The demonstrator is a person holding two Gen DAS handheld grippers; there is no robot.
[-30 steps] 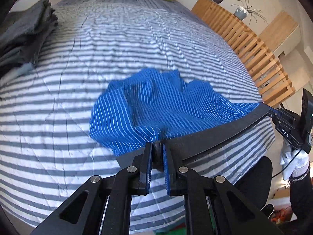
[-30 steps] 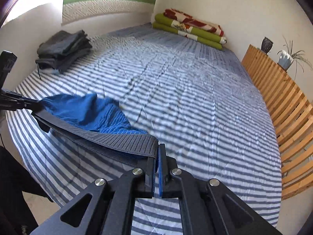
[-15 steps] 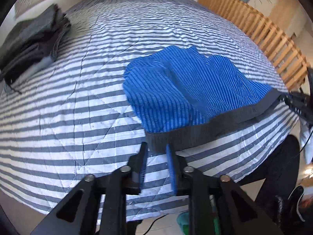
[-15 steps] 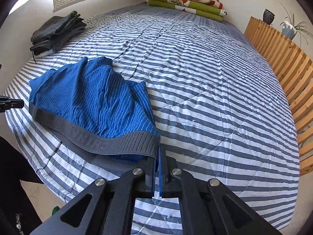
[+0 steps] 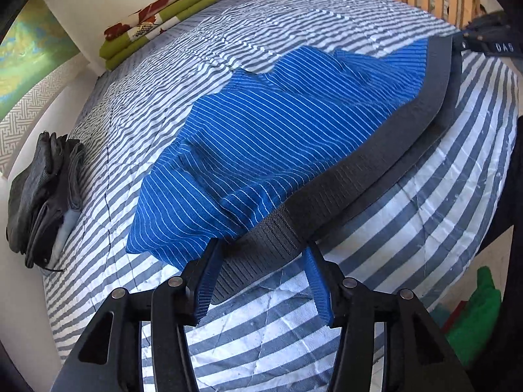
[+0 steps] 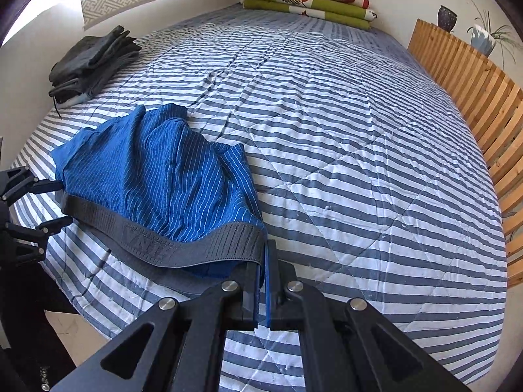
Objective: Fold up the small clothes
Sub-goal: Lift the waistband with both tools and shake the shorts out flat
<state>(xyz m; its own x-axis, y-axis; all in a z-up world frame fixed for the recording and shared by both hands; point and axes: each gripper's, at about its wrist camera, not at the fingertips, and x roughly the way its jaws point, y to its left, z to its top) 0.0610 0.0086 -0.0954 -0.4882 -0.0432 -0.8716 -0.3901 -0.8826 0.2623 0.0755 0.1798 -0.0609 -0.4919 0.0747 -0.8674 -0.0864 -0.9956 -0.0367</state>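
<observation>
**Blue shorts flat on the bed, one corner still held**

The blue pinstriped shorts (image 5: pixel 278 130) lie spread near the bed's (image 6: pixel 343 137) front edge, grey waistband (image 6: pixel 183 245) toward the person. The right gripper (image 6: pixel 263 258) has its jaws clamped on the waistband's right end. The left gripper (image 5: pixel 261 277) has just been opening its jaws; they stand apart, the waistband's left end lying loose between them. A stack of dark folded clothes (image 6: pixel 91 62) sits at the bed's left side, well apart. Folded green blankets (image 6: pixel 310 3) lie at the head, and a wooden slatted rail (image 6: pixel 474 91) runs along the right.
</observation>
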